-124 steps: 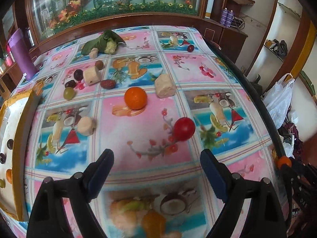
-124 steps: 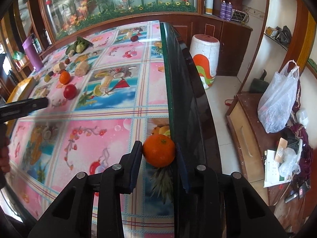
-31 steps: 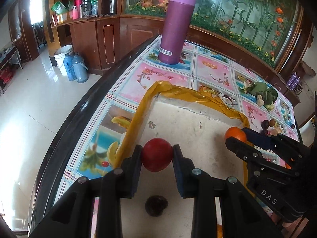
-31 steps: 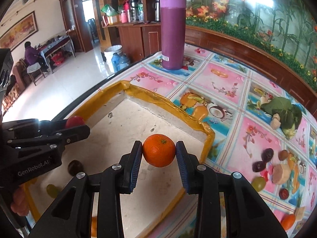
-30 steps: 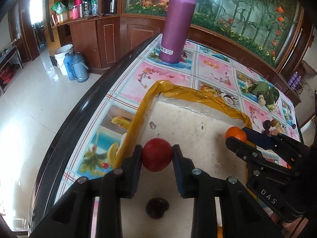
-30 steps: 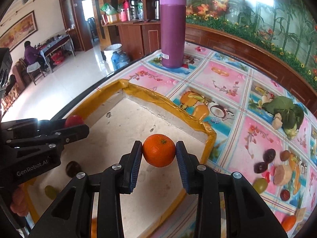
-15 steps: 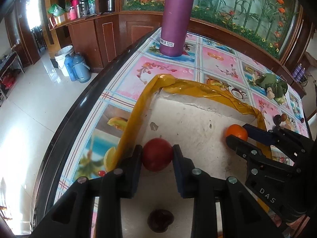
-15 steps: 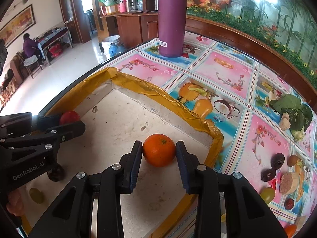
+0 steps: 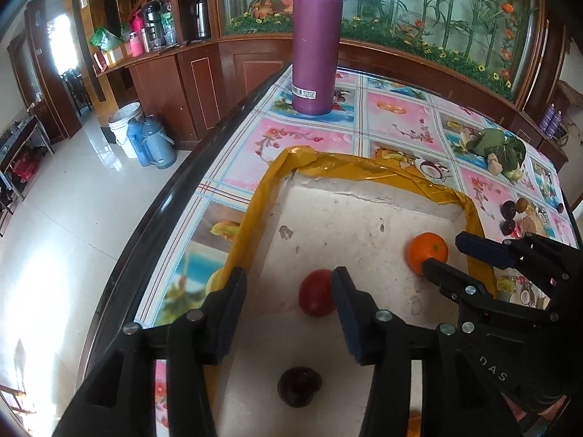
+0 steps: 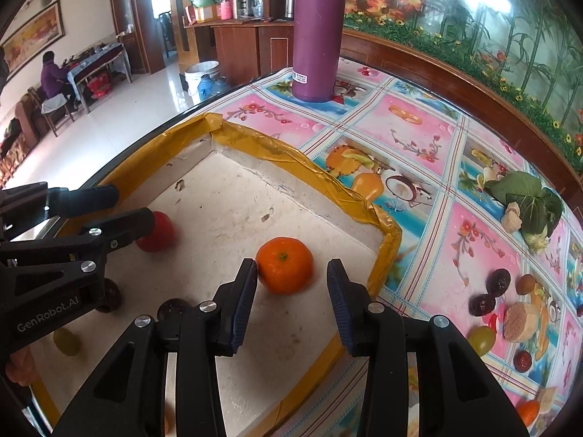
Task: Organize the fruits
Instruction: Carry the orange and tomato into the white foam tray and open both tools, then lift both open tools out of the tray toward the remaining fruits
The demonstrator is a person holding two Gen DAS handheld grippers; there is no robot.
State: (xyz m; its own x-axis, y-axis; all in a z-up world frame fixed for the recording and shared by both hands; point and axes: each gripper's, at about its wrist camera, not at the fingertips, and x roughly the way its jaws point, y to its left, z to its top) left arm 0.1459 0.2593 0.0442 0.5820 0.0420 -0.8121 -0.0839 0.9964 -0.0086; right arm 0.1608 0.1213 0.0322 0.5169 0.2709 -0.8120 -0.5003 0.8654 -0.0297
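Note:
A white foam tray (image 9: 364, 215) with yellow-taped rim (image 10: 291, 153) lies on the table. My left gripper (image 9: 288, 309) is open; a red tomato (image 9: 316, 293) rests on the tray floor by its right finger. It also shows in the right wrist view (image 10: 160, 233). My right gripper (image 10: 291, 298) is open, with an orange (image 10: 285, 270) on the tray floor between its fingertips. The orange also shows in the left wrist view (image 9: 427, 253). A dark plum (image 9: 298, 386) lies in the tray below the left gripper.
A tall purple bottle (image 9: 316, 40) stands beyond the tray. Leafy greens (image 10: 528, 196), dark fruits (image 10: 499, 282), a green grape (image 10: 481, 340) and a pale cake piece (image 10: 523, 322) lie on the tablecloth to the right. The table edge (image 9: 175, 196) runs on the left.
Both grippers lowered into the tray and opened. The tomato and the orange left the jaws and now rest on the tray floor.

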